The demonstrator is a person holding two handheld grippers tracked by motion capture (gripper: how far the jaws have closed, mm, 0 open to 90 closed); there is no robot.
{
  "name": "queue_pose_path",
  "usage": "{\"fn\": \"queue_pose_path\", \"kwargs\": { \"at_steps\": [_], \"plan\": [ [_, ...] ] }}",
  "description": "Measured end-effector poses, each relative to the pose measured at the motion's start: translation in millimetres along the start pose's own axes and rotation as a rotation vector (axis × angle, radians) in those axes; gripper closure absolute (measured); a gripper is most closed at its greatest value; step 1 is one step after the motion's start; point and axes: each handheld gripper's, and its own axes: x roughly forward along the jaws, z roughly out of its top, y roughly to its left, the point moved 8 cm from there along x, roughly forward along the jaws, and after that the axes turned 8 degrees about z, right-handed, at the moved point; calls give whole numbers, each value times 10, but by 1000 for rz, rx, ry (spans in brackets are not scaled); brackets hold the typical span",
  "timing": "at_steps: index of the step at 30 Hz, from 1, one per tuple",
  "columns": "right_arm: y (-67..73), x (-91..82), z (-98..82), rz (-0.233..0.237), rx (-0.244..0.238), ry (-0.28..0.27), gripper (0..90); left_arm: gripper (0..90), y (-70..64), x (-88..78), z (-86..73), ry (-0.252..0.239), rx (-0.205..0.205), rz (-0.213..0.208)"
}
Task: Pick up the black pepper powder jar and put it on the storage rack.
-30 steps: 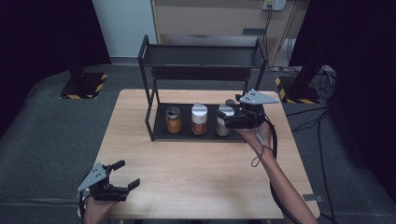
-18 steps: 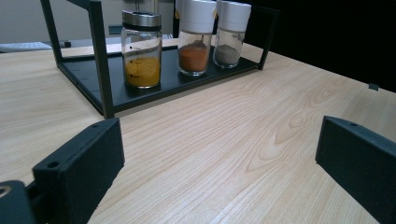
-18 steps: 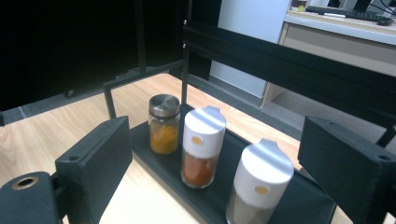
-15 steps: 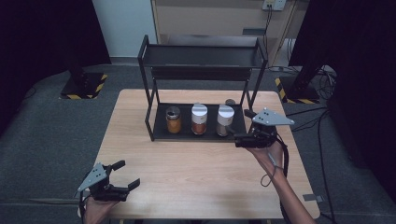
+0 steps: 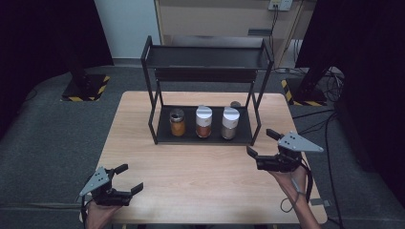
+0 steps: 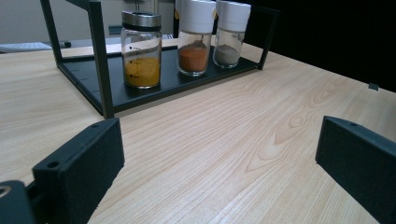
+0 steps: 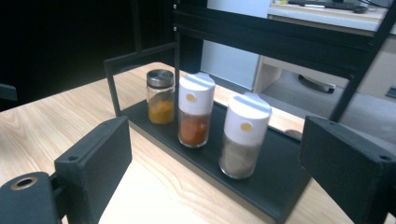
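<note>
Left claw (image 5: 125, 178) open (low); right claw (image 5: 262, 144) open, empty.

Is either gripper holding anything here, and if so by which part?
Nothing is held. The left gripper and right gripper both have open, empty jaws above the table.

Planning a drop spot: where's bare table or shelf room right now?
Free: wood between the rack's front edge and both grippers; the table's strip left of the rack; the rack's top shelf. Crowded: lower shelf, three spice jars in a row.
</note>
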Motion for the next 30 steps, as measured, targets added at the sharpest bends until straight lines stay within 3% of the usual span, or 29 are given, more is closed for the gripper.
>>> {"fn": "queue_pose_path", "kwargs": {
  "at_steps": [10,17,30],
  "plan": [
    [68,-235,-272,-52,5,24,97,5,-4,-3,3,2,1,2],
    [116,-350,-492,-54,4,47,97,5,-6,-3,4,4,1,4],
    [174,-501,-821,-86,51,56,96,5,-6,3,2,6,1,5]
  ]
}}
